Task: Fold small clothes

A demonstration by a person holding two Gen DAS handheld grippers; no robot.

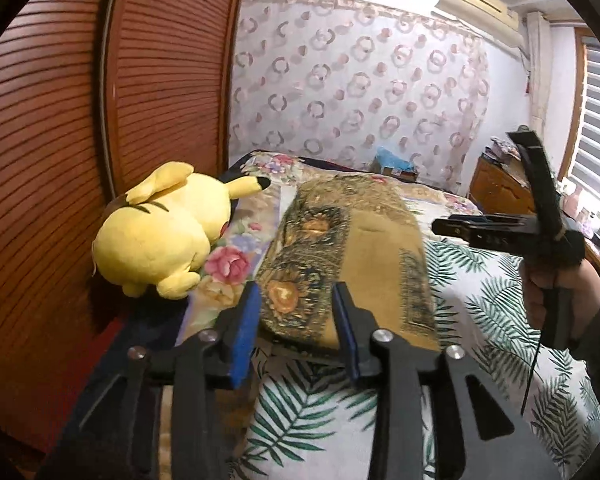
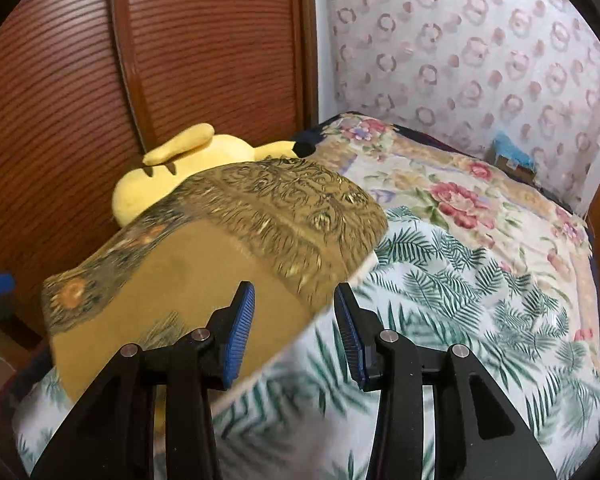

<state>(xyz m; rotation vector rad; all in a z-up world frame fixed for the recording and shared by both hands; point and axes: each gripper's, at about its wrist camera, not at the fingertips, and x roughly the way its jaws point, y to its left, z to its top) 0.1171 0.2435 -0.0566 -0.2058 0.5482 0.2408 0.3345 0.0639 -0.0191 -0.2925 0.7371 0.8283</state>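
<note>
Left gripper (image 1: pixel 296 292) jaws parted – empty | right gripper (image 2: pixel 295 292) jaws parted – empty

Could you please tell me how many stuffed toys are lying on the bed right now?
1. A yellow plush toy with black-tipped ears lies by the brown slatted wardrobe door, left of the folded mustard patterned garment. Others may be hidden.

Plush toy (image 2: pixel 188 168) half hidden (behind the folded cloth (image 2: pixel 204 264))

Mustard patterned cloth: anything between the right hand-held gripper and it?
Nothing visible. The right hand-held gripper is open, just over the near edge of the mustard patterned cloth. The yellow plush toy lies behind the cloth.
</note>
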